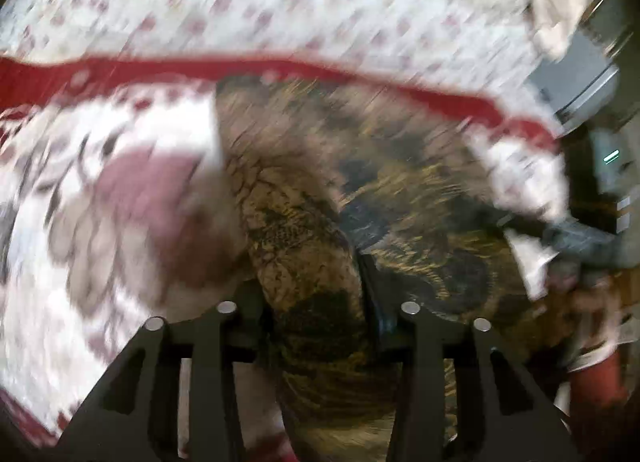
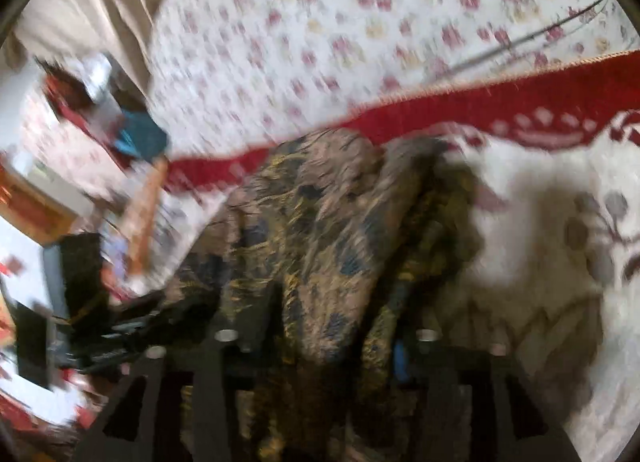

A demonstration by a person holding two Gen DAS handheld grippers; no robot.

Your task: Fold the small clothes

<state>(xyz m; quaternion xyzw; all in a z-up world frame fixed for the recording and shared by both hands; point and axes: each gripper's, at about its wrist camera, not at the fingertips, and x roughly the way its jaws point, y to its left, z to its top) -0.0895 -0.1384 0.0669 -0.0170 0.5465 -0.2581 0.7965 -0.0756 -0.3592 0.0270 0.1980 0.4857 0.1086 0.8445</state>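
Observation:
A small brown garment with yellow and dark blue patterning point(image 1: 320, 189) hangs bunched between the two grippers over a white blanket with a red border point(image 1: 280, 73). My left gripper point(image 1: 316, 286) is shut on the garment's cloth, which fills the gap between its black fingers. My right gripper point(image 2: 328, 322) is shut on the same garment point(image 2: 320, 221), which drapes forward from its fingers. Both views are motion-blurred.
A white sheet with red floral print point(image 2: 340, 33) lies beyond the red border. The white blanket carries a large pink and brown pattern point(image 1: 132, 197). Beige cloth point(image 2: 88, 13) and cluttered items point(image 2: 80, 262) sit at the left of the right wrist view.

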